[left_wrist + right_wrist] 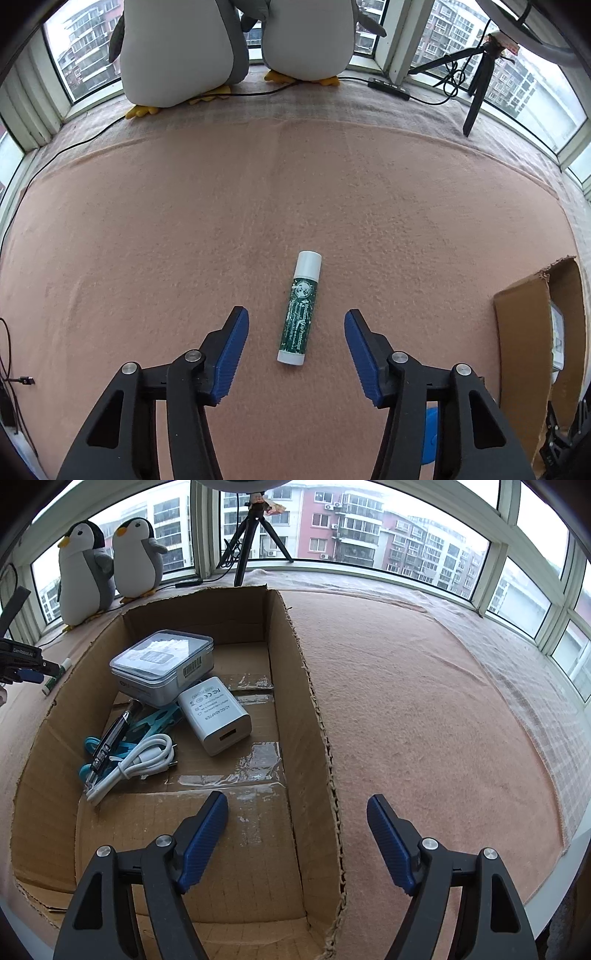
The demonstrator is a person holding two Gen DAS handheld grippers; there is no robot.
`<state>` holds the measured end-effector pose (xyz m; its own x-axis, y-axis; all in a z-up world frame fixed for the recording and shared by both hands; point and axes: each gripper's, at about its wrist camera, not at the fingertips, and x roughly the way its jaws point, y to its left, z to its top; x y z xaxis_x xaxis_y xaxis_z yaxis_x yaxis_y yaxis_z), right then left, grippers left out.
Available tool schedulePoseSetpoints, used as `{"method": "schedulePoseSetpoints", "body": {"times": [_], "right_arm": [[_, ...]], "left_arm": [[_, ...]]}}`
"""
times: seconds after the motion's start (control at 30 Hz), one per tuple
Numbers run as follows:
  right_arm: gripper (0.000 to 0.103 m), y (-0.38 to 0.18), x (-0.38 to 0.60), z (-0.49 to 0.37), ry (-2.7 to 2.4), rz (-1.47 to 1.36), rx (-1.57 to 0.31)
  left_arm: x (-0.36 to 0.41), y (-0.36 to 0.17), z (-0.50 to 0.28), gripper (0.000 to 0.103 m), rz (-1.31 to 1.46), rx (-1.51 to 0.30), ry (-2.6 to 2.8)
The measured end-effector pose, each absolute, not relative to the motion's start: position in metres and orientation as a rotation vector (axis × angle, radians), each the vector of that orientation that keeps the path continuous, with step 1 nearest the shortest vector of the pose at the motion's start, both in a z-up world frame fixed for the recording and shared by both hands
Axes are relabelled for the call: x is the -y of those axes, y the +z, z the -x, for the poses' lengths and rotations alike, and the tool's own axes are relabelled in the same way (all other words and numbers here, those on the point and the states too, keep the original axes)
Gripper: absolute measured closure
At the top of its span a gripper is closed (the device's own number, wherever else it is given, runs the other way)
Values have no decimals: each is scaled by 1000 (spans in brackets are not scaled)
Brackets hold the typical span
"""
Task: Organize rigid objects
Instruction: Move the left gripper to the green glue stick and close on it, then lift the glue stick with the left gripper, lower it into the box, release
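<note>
The white charger (215, 716), lying in the cardboard box (317, 716) ahead of the right jaws, reads "AC/DC ADAPTER" with FC and CE marks. The green lip balm tube's (300, 308) print stays illegible.

1. We see bare pink blanket (184, 221) all round the lip balm tube (300, 308), so both sides of it are free.
2. The cardboard box (306, 686) has an open top; its near floor is bare, with its walls standing round it.
3. The far-left box floor is crowded by a clear case (162, 664), a white adapter (216, 716) and a cable (136, 762).
</note>
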<state>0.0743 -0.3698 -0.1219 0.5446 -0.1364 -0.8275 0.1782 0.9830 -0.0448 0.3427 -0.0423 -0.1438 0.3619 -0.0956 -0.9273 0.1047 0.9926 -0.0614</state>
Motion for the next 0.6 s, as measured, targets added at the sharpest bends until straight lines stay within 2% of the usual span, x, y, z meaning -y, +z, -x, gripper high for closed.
{"method": "schedulePoseSetpoints", "body": {"times": [0.17, 0.2, 0.47, 0.6], "right_arm": [[28, -122, 369, -74, -186, -46, -977], [28, -122, 370, -74, -186, -48, -977], [27, -122, 369, -75, -187, -47, -977], [27, -122, 369, -75, -187, -50, -977]], "left_arm": [[45, -152, -346, 53, -23, -1204, -125], [47, -153, -347, 59, -30, -1207, -126], [58, -157, -349, 87, -77, -1202, -133], [62, -157, -347, 86, -97, -1195, -132]]}}
